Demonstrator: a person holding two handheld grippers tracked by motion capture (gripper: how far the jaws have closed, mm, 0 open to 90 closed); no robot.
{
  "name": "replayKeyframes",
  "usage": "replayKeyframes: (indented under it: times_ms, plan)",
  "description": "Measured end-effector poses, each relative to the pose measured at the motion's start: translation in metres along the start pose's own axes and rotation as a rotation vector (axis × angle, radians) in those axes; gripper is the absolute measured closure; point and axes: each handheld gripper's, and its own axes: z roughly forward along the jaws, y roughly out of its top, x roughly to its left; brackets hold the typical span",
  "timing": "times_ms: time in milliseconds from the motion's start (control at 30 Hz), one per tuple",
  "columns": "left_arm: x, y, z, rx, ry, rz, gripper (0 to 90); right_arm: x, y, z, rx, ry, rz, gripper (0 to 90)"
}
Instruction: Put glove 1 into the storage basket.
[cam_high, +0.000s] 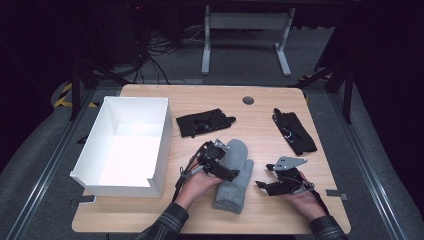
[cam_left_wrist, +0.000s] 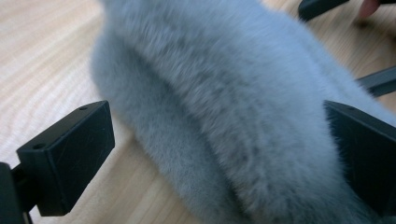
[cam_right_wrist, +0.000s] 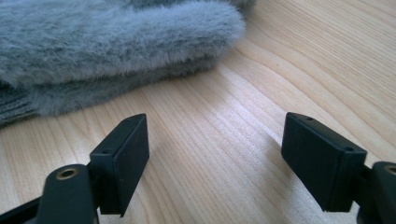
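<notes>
So my left hand-held gripper (cam_high: 223, 167) is spread wide with the grey fuzzy mitten (cam_high: 235, 176) sitting between its jaws. In the left gripper view the fur (cam_left_wrist: 224, 107) bulges up between the two black pads and brushes the one at right, while the other stands off it, so nothing's clamped yet. I'd say I've come at it from the side like that so the jaws can squeeze across the narrow width, not the long way.

My right hand-held gripper (cam_high: 274, 186) is also let go and empty, parked low just beside the mitten's edge (cam_right_wrist: 116, 46), jaws apart over bare wood. Probably there to pin or catch the other side if the thing slides.

The mitten lies on the surface (cam_high: 260, 135) near my side, roughly the middle. The white box (cam_high: 127, 145) is open just to the left, so if that's where it goes, the near wall is what I'd have to lift over. Two black gloves lie further back, one (cam_high: 204, 121) by the box and one (cam_high: 294, 130) off to the right, well clear of both hands.
</notes>
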Motion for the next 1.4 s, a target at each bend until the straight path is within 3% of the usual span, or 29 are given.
replayKeyframes:
  times_ms: [100, 133, 233, 367, 467, 600, 767, 967, 1167, 1400]
  plan:
    - [0.002, -0.002, 0.004, 0.010, -0.016, -0.014, 0.8, 0.000, 0.000, 0.000, -0.002, 0.000, 0.000, 23.8]
    - [0.004, -0.004, 0.006, 0.019, -0.038, -0.025, 1.9, 0.000, 0.000, 0.000, -0.003, 0.000, 0.000, 23.8]
    - [0.005, -0.004, 0.004, 0.020, -0.067, -0.009, 10.0, 0.000, 0.000, 0.000, -0.005, 0.000, -0.002, 23.7]
    - [0.006, -0.004, 0.001, 0.030, -0.129, -0.009, 28.6, -0.001, -0.001, 0.000, -0.011, 0.002, -0.007, 23.5]
    - [0.008, -0.005, 0.000, 0.036, -0.176, -0.009, 49.1, -0.001, -0.002, 0.000, -0.015, 0.000, -0.011, 22.9]
    - [0.006, -0.003, -0.004, 0.053, -0.162, 0.010, 66.4, -0.001, -0.001, 0.001, -0.012, 0.000, -0.013, 21.5]
    - [0.003, -0.001, -0.007, 0.054, -0.143, 0.022, 72.9, -0.001, -0.001, 0.001, -0.011, -0.001, -0.012, 20.7]
    - [0.000, 0.004, -0.015, 0.036, -0.134, 0.024, 74.3, -0.001, -0.001, 0.001, -0.010, -0.003, -0.010, 20.1]
    - [-0.003, 0.009, -0.031, -0.008, -0.128, 0.034, 74.5, -0.001, -0.001, 0.001, -0.009, -0.003, -0.009, 19.8]
    - [-0.009, 0.020, -0.065, -0.077, -0.109, 0.056, 74.5, -0.001, -0.001, 0.002, -0.010, -0.004, -0.008, 19.3]
